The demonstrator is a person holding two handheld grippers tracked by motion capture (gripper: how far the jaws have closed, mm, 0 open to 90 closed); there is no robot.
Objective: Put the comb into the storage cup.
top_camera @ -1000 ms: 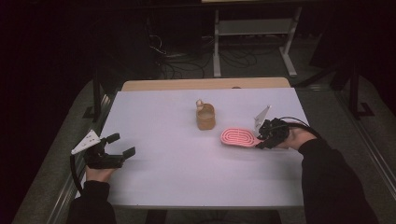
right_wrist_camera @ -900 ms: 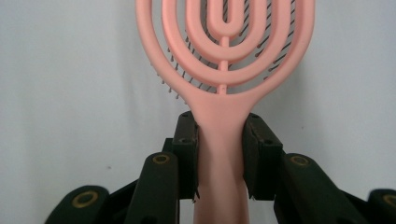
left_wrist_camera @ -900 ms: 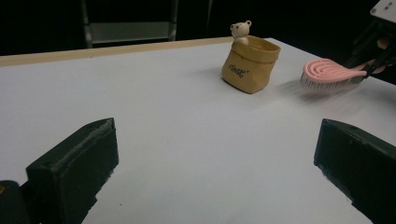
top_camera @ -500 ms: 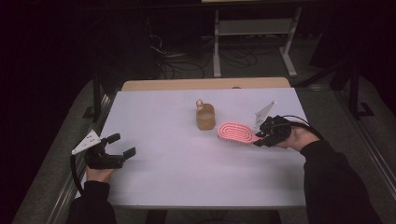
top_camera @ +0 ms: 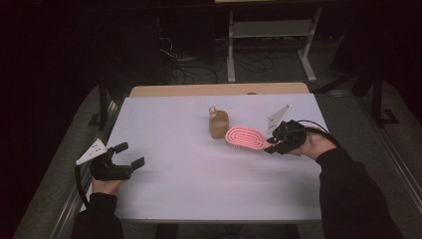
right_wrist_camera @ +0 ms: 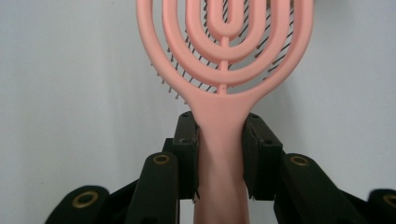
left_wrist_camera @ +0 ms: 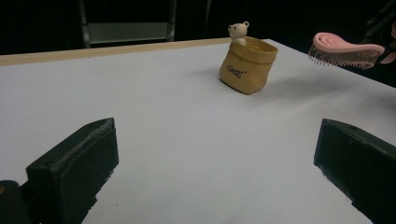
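Both grippers are mine: right gripper (top_camera: 275,144) fingers clamp the brush (top_camera: 245,138) handle above the bench (top_camera: 199,174); left gripper (top_camera: 130,155) fingers apart.

Small dark lettering on tan bear pot (left_wrist_camera: 247,65) — too blurred to read

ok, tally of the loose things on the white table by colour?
Pink: 1, the hairbrush, clamped by its handle in the right tool and off the surface.
Tan: 1, the bear pot, standing upright.
Total: 2.
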